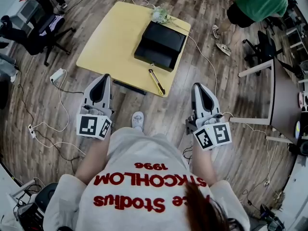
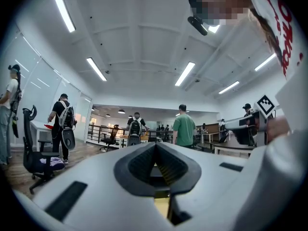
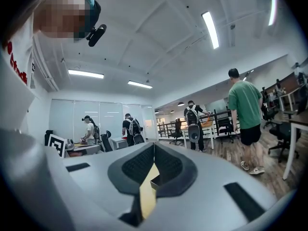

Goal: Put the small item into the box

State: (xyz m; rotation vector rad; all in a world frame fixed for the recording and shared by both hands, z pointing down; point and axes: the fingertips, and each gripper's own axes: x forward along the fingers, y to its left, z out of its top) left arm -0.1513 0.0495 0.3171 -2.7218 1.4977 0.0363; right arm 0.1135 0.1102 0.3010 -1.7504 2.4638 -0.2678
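Observation:
A yellow table point(image 1: 115, 37) stands on the wooden floor ahead of me. On it lies a flat black box point(image 1: 160, 44), lid on. A small whitish-green item point(image 1: 160, 15) rests at the table's far edge, just behind the box. Near the front edge lies a thin pen-like tool point(image 1: 156, 82). My left gripper point(image 1: 105, 77) hangs over the floor just short of the table's front edge, jaws together and empty. My right gripper point(image 1: 197, 85) is level with it, right of the table corner, also shut and empty. Both gripper views look out level across the room, with the left gripper point(image 2: 155, 146) and right gripper point(image 3: 154, 147) tips meeting.
A person in a green shirt point(image 1: 255, 1) stands at the back right, beside a brown desk point(image 1: 284, 100). An office chair point(image 1: 43, 30) stands at the left. White cables and a power strip point(image 1: 57, 76) lie on the floor at the left. My shoe point(image 1: 138, 120) shows between the grippers.

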